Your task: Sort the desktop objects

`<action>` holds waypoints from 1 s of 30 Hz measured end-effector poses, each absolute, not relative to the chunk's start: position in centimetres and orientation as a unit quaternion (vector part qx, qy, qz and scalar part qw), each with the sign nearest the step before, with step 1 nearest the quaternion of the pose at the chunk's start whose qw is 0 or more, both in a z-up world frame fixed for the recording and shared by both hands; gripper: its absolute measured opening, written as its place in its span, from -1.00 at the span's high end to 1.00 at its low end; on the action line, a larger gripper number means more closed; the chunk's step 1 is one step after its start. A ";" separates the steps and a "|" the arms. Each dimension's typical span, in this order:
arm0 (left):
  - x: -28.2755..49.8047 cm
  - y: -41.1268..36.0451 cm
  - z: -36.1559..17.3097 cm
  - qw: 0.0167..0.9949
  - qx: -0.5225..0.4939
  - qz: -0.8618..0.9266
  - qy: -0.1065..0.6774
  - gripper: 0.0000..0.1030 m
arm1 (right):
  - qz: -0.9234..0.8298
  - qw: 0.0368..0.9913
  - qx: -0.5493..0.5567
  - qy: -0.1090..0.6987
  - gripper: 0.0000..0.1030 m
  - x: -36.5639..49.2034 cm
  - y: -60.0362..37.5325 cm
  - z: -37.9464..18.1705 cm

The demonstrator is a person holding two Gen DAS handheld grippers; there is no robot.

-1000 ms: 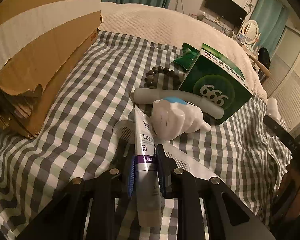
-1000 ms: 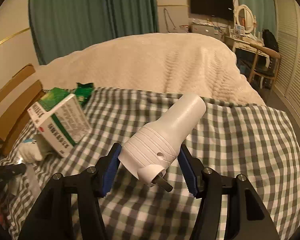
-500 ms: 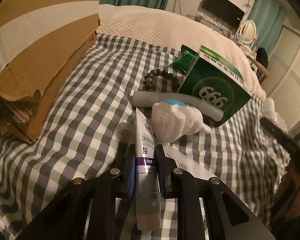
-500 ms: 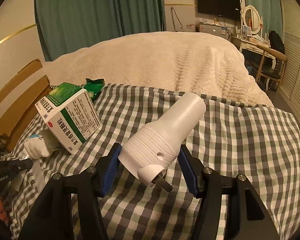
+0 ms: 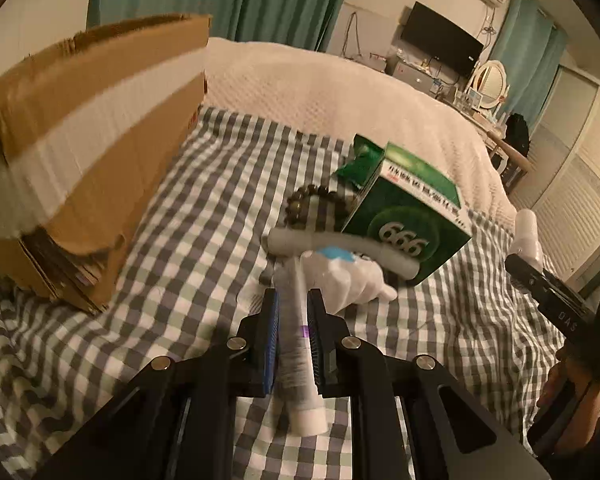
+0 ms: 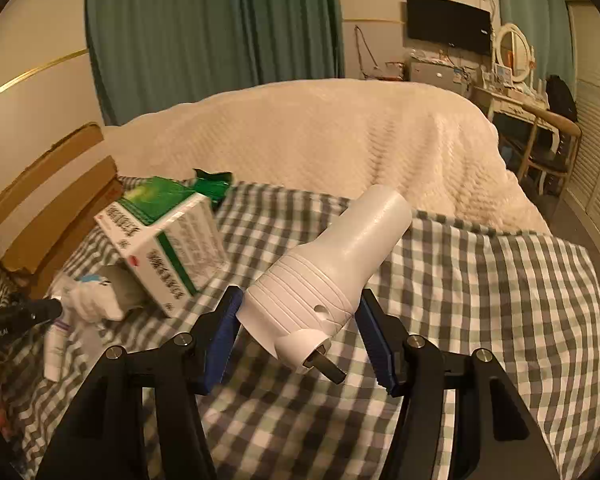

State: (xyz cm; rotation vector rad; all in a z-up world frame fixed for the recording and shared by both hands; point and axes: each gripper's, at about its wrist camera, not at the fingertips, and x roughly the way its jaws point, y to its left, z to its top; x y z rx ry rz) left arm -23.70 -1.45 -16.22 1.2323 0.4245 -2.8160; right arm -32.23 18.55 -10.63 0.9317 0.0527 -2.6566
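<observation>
Left gripper (image 5: 293, 308) fingers closing, pinching tube (image 5: 296, 344); lift clear of the white figurine (image 5: 348, 280) just beyond. Right gripper (image 6: 300, 312) fingers clamp white flashlight-like body (image 6: 332, 276); hold steady.

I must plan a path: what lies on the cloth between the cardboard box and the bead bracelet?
Nothing: in the left wrist view, only bare checked cloth lies between the cardboard box and the bracelet.

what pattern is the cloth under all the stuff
A grey, pale green and white check; the cloth shows best in the right wrist view.
</observation>
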 end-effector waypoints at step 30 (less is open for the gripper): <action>-26.8 1.9 -20.5 0.022 0.483 -0.831 0.276 -0.22 | -0.940 0.103 0.317 0.070 -0.11 -18.9 18.2 -0.7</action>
